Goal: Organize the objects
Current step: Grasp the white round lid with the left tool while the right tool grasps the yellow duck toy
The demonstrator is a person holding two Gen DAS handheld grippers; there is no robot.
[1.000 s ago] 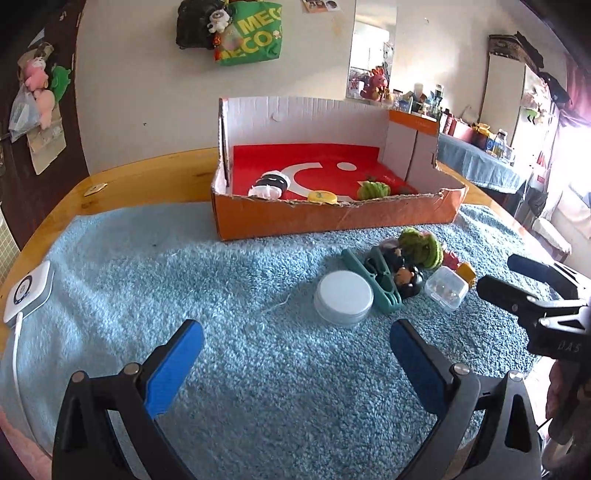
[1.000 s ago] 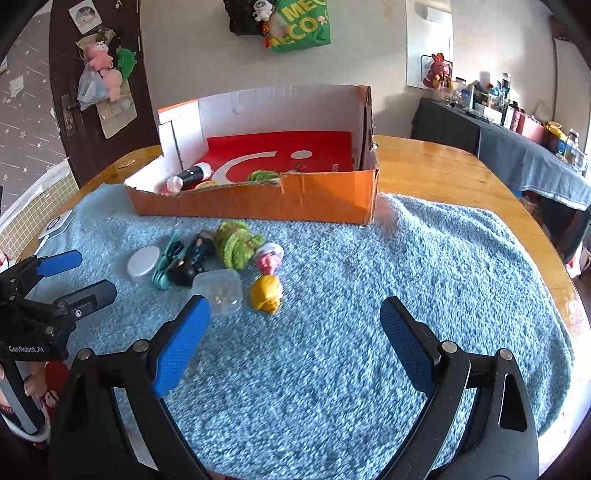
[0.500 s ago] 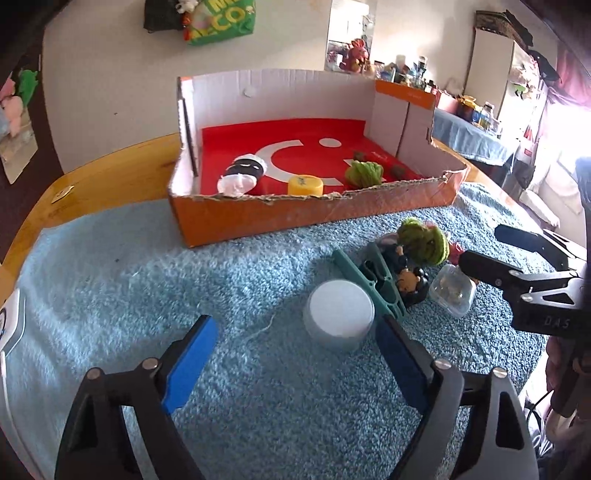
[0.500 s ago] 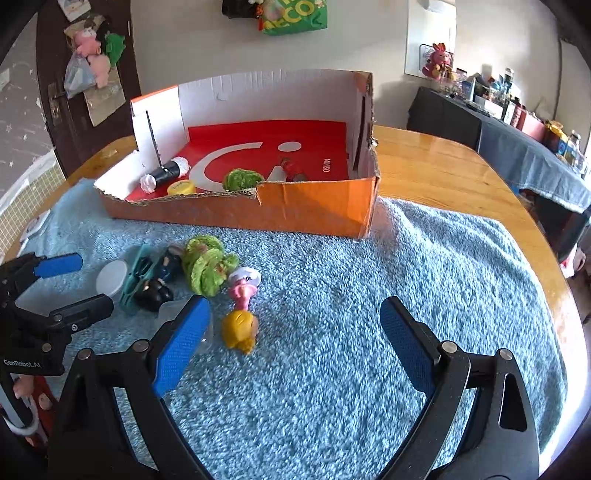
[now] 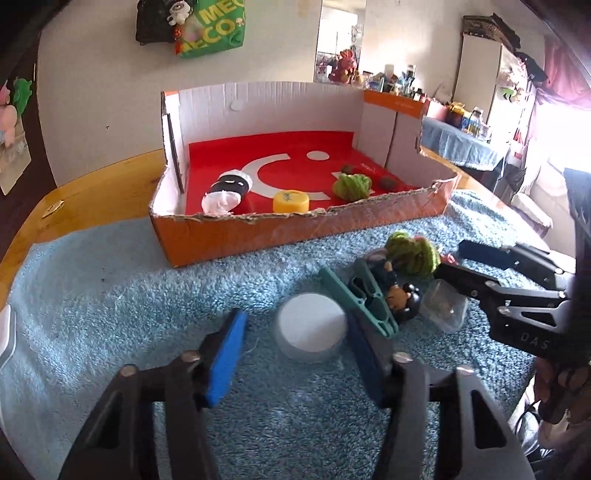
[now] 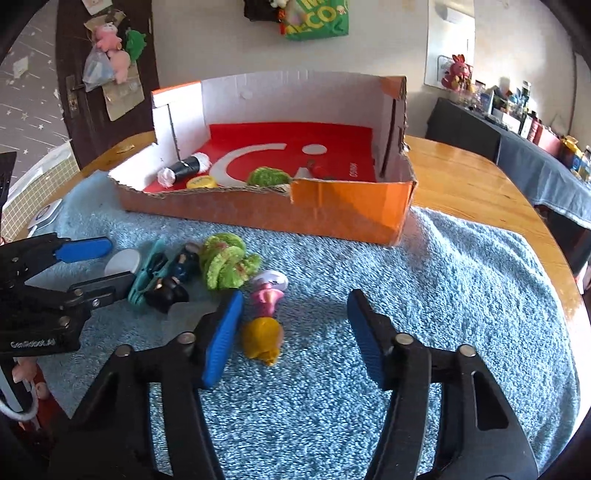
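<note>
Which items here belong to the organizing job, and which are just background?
Job:
orange box
white round lid
teal clip
green yarn ball
yellow toy
left gripper
right gripper

Background:
blue towel
green bag on the wall

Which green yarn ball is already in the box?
The smaller green yarn ball on the red floor of the box; the other green yarn bundle lies on the towel.

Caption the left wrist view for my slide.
Open left hand-held gripper straddles a round white lidded jar on blue towel.
</note>
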